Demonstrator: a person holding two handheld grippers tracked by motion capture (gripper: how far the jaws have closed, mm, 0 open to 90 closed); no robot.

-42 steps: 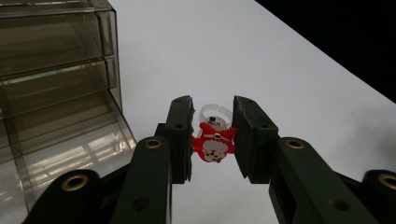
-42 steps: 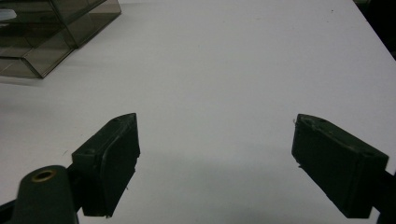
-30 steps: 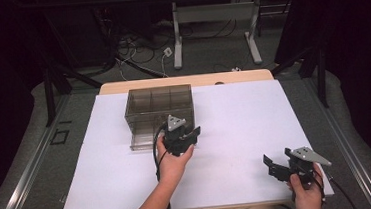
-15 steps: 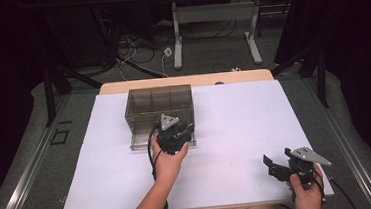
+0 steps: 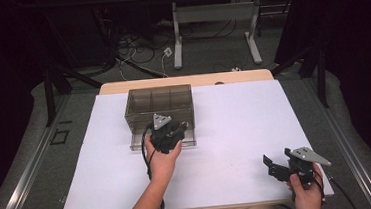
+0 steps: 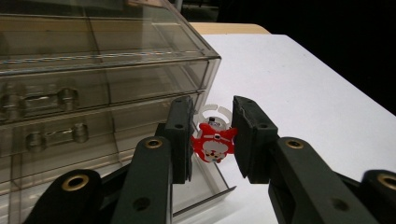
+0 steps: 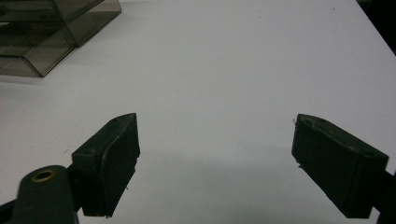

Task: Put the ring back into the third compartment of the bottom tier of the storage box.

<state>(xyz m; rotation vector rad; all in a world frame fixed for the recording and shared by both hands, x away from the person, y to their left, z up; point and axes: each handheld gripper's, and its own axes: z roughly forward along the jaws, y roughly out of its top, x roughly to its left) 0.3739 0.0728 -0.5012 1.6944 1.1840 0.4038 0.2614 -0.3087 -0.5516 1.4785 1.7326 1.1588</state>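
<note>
The left gripper (image 6: 212, 140) squeezes a little red toy (image 6: 213, 143), maybe a figure, over the open bottom drawer (image 6: 205, 189) of the clear box (image 5: 159, 106). The right gripper (image 7: 215, 163) rests wide open, holding nothing, far away above the white table (image 5: 235, 125).

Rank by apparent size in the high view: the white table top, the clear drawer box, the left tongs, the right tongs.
1. White table top, by far the largest.
2. Clear drawer box.
3. Left tongs and right tongs: they look about alike, and the right pair sits nearer the camera, so no ranking between them.
</note>
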